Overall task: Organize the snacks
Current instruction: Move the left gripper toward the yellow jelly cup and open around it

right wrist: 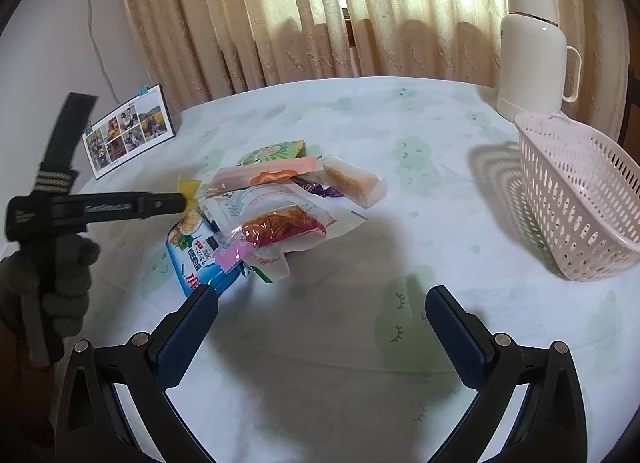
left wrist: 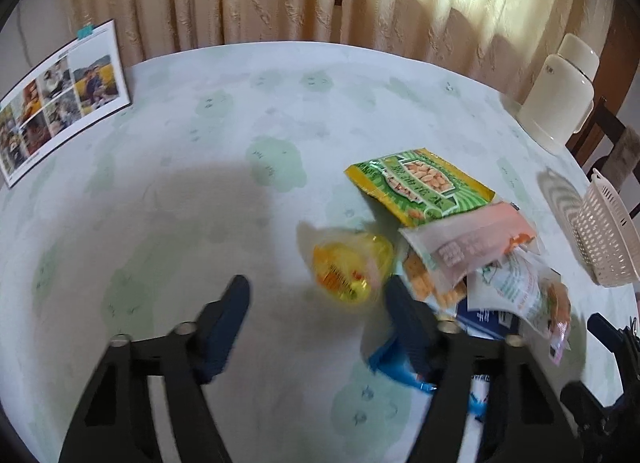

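Rice-cake bar point(right wrist: 354, 180) only right-view

The left gripper point(left wrist: 318, 313) is hovering with its jaws apart just short of a blurred yellow snack cup point(left wrist: 352, 269), nothing pressed between them. Beyond the cup a green peanut packet point(left wrist: 420, 185) is lying flat.

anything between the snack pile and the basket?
Nothing: in the right wrist view only bare tablecloth and the basket's shadow lie between the snack pile and the basket.
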Demonstrator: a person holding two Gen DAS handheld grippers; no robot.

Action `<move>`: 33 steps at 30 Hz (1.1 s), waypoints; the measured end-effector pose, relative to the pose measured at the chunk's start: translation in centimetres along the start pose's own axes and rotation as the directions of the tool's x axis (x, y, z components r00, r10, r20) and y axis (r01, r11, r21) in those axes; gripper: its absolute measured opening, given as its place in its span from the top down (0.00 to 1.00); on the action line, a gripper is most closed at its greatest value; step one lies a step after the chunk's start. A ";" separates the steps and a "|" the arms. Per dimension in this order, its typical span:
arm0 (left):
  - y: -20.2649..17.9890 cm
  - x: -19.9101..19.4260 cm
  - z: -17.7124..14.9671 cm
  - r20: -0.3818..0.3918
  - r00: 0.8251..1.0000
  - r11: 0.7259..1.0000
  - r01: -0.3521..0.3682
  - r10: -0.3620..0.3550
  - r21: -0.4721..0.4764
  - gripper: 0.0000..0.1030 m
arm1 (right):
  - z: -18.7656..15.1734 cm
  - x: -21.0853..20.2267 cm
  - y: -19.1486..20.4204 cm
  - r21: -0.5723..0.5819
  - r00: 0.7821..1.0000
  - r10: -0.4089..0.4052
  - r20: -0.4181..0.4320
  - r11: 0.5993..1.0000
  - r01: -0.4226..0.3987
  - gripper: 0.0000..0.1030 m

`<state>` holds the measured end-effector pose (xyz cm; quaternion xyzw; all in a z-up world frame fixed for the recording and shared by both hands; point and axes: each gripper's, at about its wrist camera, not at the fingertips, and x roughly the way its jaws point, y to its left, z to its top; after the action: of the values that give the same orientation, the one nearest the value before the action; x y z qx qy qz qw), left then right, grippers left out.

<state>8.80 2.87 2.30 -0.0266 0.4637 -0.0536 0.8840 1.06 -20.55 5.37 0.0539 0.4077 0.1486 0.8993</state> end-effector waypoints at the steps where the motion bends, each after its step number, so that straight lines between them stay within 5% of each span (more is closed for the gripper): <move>1: -0.2 0.2 0.1 0.001 1.000 1.000 0.005 -0.005 0.005 0.45 | 0.0 0.0 0.0 0.001 1.000 0.003 0.000 1.000 -0.003 0.00; 9: -1.3 1.1 0.9 0.037 0.998 0.997 0.041 -0.044 0.071 0.53 | 0.0 0.2 -0.2 0.011 1.000 0.017 -0.008 1.000 -0.017 0.00; 21: 0.1 0.9 0.3 0.029 0.992 0.991 0.124 -0.125 0.049 0.54 | 0.1 0.6 -0.3 0.019 1.000 0.013 -0.021 1.000 -0.013 0.00; 24: 0.3 1.0 0.3 0.022 0.989 0.988 0.148 -0.149 0.041 0.59 | 0.1 0.7 -0.2 0.017 1.000 0.009 -0.020 1.000 -0.009 0.00; 29: 0.2 0.4 0.4 0.036 0.985 0.985 0.165 -0.167 0.047 0.82 | 0.0 0.7 -0.2 0.020 1.000 0.003 -0.017 1.000 -0.003 0.00; 33: 1.0 0.0 0.5 0.046 0.984 0.985 0.172 -0.173 0.016 0.84 | -0.1 0.7 -0.3 0.025 1.000 -0.002 -0.015 1.000 0.003 0.00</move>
<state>9.24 3.86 2.50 -0.0629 0.4384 -0.1321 0.8868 1.50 -20.65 4.76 0.0634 0.4162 0.1427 0.8958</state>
